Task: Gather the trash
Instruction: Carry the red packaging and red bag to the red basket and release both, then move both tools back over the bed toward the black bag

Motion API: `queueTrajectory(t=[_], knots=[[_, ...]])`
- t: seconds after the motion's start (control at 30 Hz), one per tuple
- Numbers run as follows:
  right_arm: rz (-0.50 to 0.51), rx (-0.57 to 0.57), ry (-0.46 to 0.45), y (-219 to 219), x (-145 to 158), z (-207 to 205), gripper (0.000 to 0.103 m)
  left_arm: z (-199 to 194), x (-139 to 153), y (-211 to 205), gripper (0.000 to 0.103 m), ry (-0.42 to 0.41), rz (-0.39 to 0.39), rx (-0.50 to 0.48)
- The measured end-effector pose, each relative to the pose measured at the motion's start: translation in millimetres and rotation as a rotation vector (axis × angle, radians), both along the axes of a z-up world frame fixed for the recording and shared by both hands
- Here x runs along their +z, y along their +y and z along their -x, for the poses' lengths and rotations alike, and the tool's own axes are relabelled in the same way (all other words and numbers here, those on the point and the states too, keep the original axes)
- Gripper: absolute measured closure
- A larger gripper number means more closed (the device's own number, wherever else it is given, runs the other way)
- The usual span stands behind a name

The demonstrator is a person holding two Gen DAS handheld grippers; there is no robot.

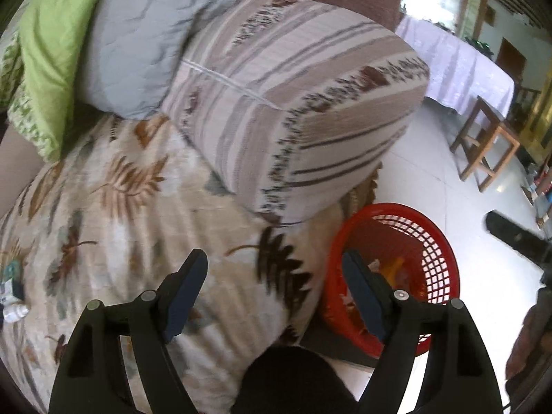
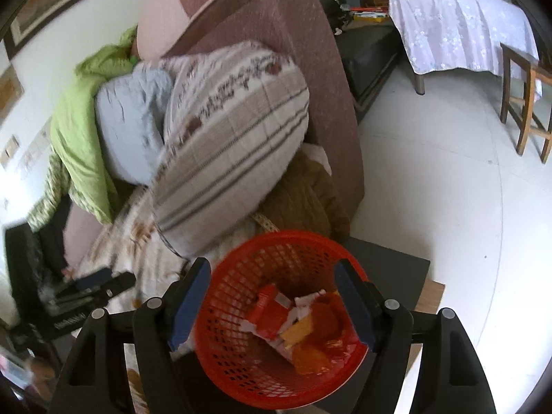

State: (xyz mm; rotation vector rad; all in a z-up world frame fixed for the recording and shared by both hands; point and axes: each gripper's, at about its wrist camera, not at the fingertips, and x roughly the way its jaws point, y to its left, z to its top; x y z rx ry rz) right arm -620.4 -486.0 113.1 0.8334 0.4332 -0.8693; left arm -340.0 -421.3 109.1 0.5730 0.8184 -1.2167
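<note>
White floor tiles (image 2: 431, 172) spread to your right, and a sofa (image 2: 276, 34) heaped with bedding fills the left. Your left hand-held gripper (image 1: 276, 276) hangs with jaws wide and nothing between them, over a leaf-print blanket (image 1: 120, 207). Your right hand-held gripper (image 2: 272, 286) is also wide and empty, above one red basket (image 2: 241, 362) that stands on a dark low stand beside the sofa. Crumpled red, orange and white wrappers (image 2: 293, 324) lie in the basket. One striped pillow (image 1: 293, 103) leans on the blanket. One small white bottle (image 1: 15, 313) lies at the blanket's left edge.
</note>
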Motion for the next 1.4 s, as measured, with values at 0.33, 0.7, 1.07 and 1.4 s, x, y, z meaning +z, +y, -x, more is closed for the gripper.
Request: queueTrajectory(t=[0.33, 0.7, 1.07, 1.4], knots=[[-0.011, 0.048, 0.017, 26.0, 10.8, -20.7, 0.025, -33.4, 16.9, 53.2, 0.016, -0.066, 0.069, 0.109], [0.064, 0.215, 0.083, 61.3, 25.3, -87.8, 0.025, -61.4, 8.7, 107.1, 0.016, -0.146, 0.063, 0.195], [0.066, 0.447, 0.088, 105.0, 8.4, -179.9, 0.025, -115.4, 13.4, 197.2, 0.016, -0.204, 0.034, 0.409], [0.047, 0.749, 0.069, 169.4, -3.5, -294.9, 0.025, -194.8, 26.0, 317.6, 0.016, -0.26, -0.013, 0.712]])
